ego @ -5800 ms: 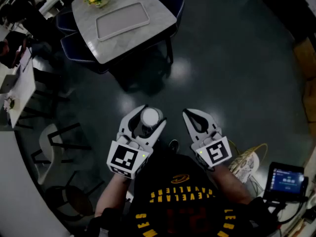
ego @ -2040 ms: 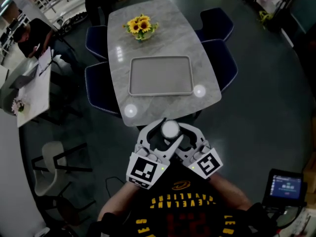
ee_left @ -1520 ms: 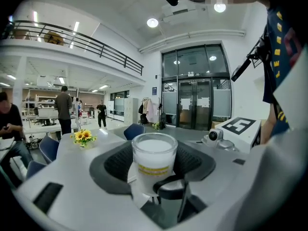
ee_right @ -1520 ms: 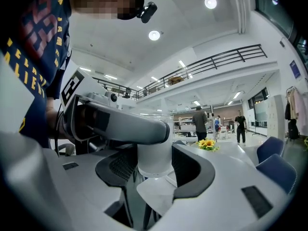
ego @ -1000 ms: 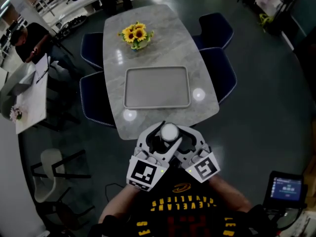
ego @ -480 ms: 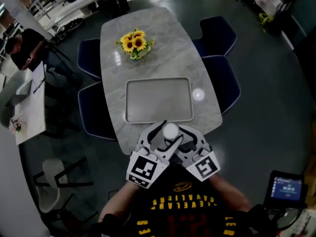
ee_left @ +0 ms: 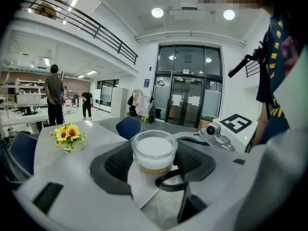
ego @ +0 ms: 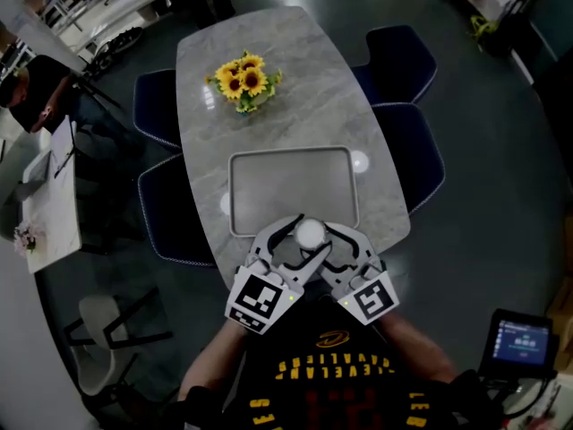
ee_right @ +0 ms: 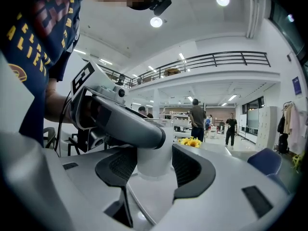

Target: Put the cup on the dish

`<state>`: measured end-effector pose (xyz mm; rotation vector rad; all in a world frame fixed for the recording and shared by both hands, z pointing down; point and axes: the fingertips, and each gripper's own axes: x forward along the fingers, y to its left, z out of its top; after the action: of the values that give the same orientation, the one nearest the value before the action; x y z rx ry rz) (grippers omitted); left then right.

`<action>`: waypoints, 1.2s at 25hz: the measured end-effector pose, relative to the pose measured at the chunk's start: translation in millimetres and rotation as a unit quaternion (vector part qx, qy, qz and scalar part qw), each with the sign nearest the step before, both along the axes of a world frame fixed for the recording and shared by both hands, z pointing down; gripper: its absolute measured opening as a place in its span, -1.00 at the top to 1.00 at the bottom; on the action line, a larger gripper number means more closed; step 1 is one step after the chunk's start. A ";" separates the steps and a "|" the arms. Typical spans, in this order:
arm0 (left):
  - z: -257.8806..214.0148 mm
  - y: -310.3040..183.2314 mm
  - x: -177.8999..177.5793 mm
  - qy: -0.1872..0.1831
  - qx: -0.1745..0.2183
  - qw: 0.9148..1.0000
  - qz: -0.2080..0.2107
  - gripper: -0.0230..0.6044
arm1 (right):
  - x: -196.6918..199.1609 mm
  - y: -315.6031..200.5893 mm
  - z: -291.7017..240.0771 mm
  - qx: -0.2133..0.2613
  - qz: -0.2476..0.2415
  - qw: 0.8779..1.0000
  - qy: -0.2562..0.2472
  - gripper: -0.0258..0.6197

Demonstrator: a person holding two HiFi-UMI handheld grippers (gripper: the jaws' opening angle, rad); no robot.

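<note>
A white cup [ego: 310,233] with a pale lid stands upright between the jaws of my left gripper [ego: 300,240], which is shut on it. In the left gripper view the cup [ee_left: 154,154] fills the gap between the black pads. My right gripper [ego: 340,245] is pressed close beside the left one. In the right gripper view the cup's white body [ee_right: 155,163] stands between its wide jaws with room on both sides, and a finger of the left gripper [ee_right: 120,115] crosses in front. The cup hangs over the near rim of a grey tray [ego: 295,186]. I see no separate dish.
The tray lies on a grey marble table [ego: 269,70] with a bunch of sunflowers [ego: 243,81] at mid-table. Dark blue chairs [ego: 407,150] stand along both long sides. People stand or sit at the far left. A screen device [ego: 517,340] is at lower right.
The table has drawn nearer and now lies under the grippers. The cup has stayed in the left gripper throughout; the right gripper, apart at first, has closed in beside it.
</note>
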<state>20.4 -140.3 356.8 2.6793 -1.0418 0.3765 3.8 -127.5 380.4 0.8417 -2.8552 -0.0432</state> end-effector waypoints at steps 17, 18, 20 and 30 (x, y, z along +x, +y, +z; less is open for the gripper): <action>56.8 -62.9 -42.2 -0.016 -0.008 0.993 0.121 0.07 | -44.1 -66.3 54.2 -0.022 -0.045 0.998 0.038 0.21; 59.6 -66.7 -43.3 -0.015 -0.007 0.992 0.127 0.07 | -45.6 -70.1 57.0 -0.021 -0.048 0.998 0.042 0.21; 64.6 -73.3 -45.2 -0.016 -0.005 0.989 0.144 0.07 | -48.3 -76.8 62.0 -0.022 -0.052 0.997 0.049 0.21; 113.0 -108.2 -62.2 -0.043 0.006 0.987 0.156 0.08 | -42.5 -110.0 112.0 -0.064 -0.031 0.992 0.101 0.21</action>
<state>-41.7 -248.5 469.8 2.8617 -0.6435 0.5482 -38.7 -237.5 492.3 0.6810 -2.6613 0.0440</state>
